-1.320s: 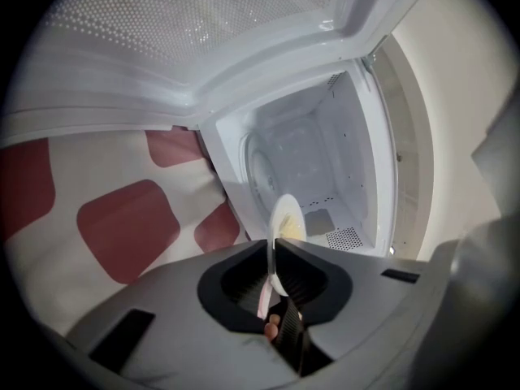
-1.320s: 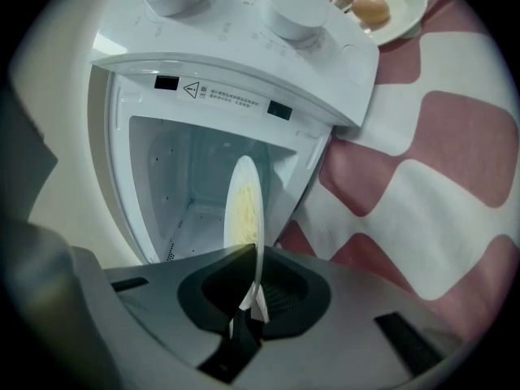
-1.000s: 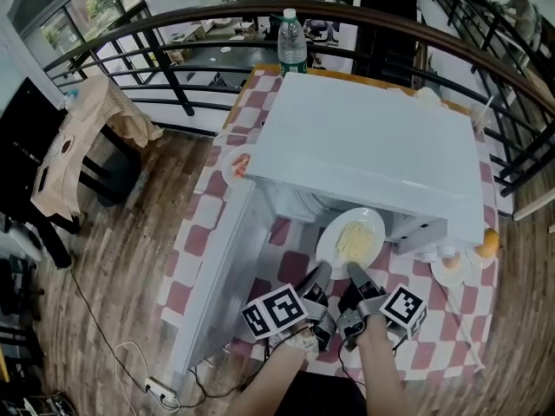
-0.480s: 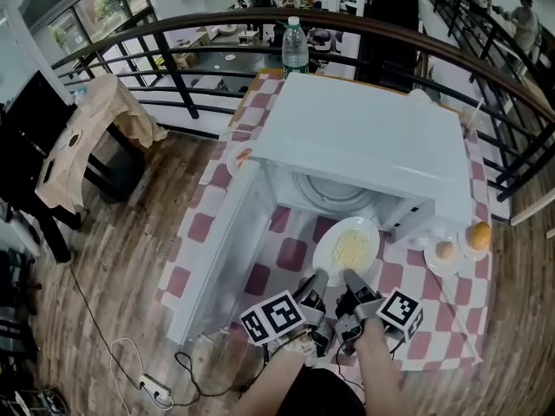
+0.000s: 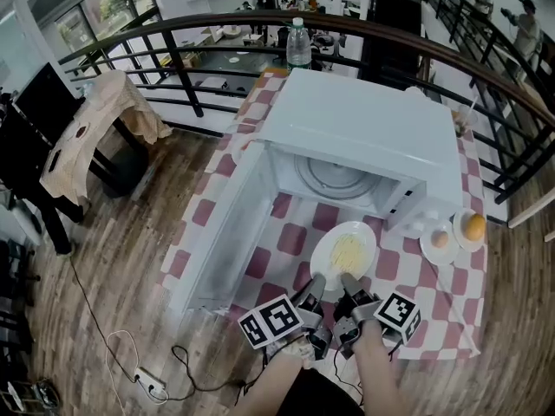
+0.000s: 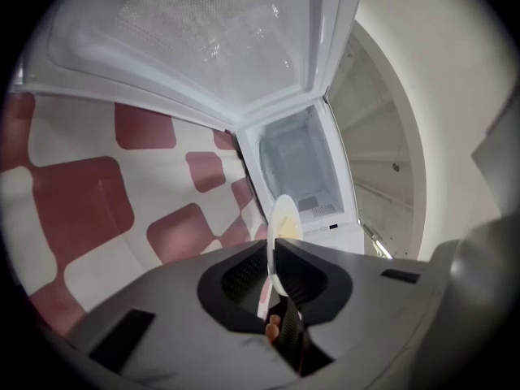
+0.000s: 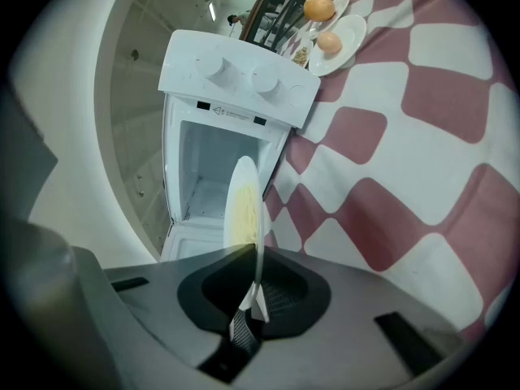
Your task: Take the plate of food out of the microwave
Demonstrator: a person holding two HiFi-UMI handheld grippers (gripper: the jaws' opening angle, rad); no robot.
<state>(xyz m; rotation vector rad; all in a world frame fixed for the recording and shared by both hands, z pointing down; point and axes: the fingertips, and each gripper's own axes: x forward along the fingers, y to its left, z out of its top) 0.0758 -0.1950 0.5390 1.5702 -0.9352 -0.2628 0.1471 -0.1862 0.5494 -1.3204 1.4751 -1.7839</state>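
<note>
A white plate of pale yellow food (image 5: 344, 253) hangs over the checked tablecloth in front of the open white microwave (image 5: 364, 137). My left gripper (image 5: 315, 285) is shut on the plate's near left rim, and my right gripper (image 5: 349, 282) is shut on its near right rim. In the left gripper view the plate (image 6: 281, 242) stands edge-on between the jaws of the left gripper (image 6: 273, 279). The right gripper view shows the plate (image 7: 243, 218) edge-on in the right gripper (image 7: 254, 291), with the microwave's empty chamber (image 7: 213, 177) behind. The glass turntable (image 5: 334, 178) lies bare inside.
The microwave door (image 5: 230, 232) swings open to the left. A small plate with an orange and an egg (image 5: 453, 236) sits to the right of the microwave. A water bottle (image 5: 298, 44) stands behind it. Black railings (image 5: 173, 59) ring the table; a cable (image 5: 130, 354) lies on the wooden floor.
Both grippers have drawn the plate back toward me, out from under the microwave's front edge and over the tablecloth. The turntable is now in full view.
</note>
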